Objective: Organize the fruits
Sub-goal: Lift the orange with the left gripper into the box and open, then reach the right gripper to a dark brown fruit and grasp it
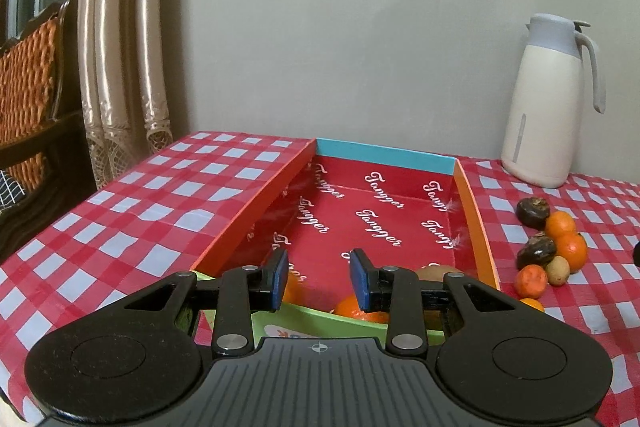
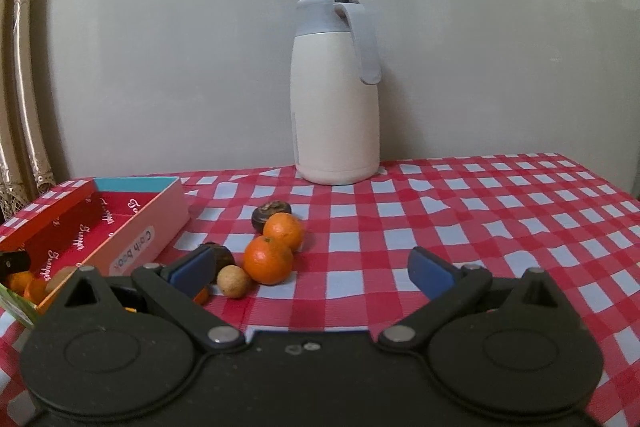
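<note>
A red cardboard box (image 1: 476, 223) with white script lies on the checked table; it also shows in the right wrist view (image 2: 144, 227). My left gripper (image 1: 319, 279) is open and empty over the box's near end, above an orange (image 1: 360, 309) and a kiwi (image 1: 438, 271) inside. Right of the box lies a fruit pile: oranges (image 2: 267, 259), dark brown fruits (image 2: 271, 213) and a small tan fruit (image 2: 234, 281). My right gripper (image 2: 312, 273) is open and empty, just in front of the pile, its left finger (image 2: 192, 269) beside a dark fruit.
A white thermos jug (image 2: 336, 107) stands at the back against the wall, also in the left wrist view (image 1: 544, 107). A curtain (image 1: 120, 47) and a wooden chair (image 1: 32, 99) stand left of the table. The table edge runs along the left.
</note>
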### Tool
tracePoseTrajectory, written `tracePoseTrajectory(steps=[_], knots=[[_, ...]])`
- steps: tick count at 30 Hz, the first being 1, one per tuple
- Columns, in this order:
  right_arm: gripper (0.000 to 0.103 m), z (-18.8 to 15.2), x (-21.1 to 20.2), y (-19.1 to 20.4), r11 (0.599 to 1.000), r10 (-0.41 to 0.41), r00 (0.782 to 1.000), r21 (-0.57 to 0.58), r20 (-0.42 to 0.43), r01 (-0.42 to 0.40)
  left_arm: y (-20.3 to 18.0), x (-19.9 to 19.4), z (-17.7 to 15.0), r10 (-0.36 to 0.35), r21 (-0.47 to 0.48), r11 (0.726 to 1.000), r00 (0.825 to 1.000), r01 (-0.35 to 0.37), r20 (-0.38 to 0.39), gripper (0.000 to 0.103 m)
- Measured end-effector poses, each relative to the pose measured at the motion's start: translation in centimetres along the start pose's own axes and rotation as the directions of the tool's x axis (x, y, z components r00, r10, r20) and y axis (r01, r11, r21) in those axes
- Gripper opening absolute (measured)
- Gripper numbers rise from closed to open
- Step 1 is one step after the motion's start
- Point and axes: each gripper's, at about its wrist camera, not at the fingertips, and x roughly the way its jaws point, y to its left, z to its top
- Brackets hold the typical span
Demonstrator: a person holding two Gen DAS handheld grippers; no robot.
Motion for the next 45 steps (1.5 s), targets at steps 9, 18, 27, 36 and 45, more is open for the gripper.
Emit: tracePoseTrajectory(steps=[9, 18, 27, 36, 45], knots=[[0.103, 0.0, -0.1, -0.7, 1.000, -0.012, 1.000, -0.007, -0.010, 0.012, -1.0, -0.4, 0.0, -0.001, 0.036, 0.999, 1.000, 0.001, 0.012, 0.035], [0.103, 0.0, 0.5, 1.4, 0.998, 0.029, 0.999, -0.055, -0.017, -0.030, 0.3, -1.2, 0.1, 0.043, 0.039, 0.998, 0.998, -0.045, 0.056, 0.080], [0.103, -0.2, 1.3, 4.1, 0.988, 0.058, 0.998, -0.141, -0.018, -0.060, 2.1, -1.5, 0.0, 0.069, 0.021, 0.997, 0.995, -0.071, 0.066, 0.084], [0.102, -0.1, 3.0, 6.2, 0.979, 0.095, 0.995, -0.176, -0.032, -0.099, 3.5, -1.2, -0.1, 0.102, 0.024, 0.994, 0.993, -0.103, 0.055, 0.085], [0.082, 0.2, 4.8, 8.2, 0.970, 0.133, 0.989, -0.197, -0.062, -0.142, 5.3, -1.0, -0.3, 0.132, 0.016, 0.991, 0.990, -0.132, 0.048, 0.085]])
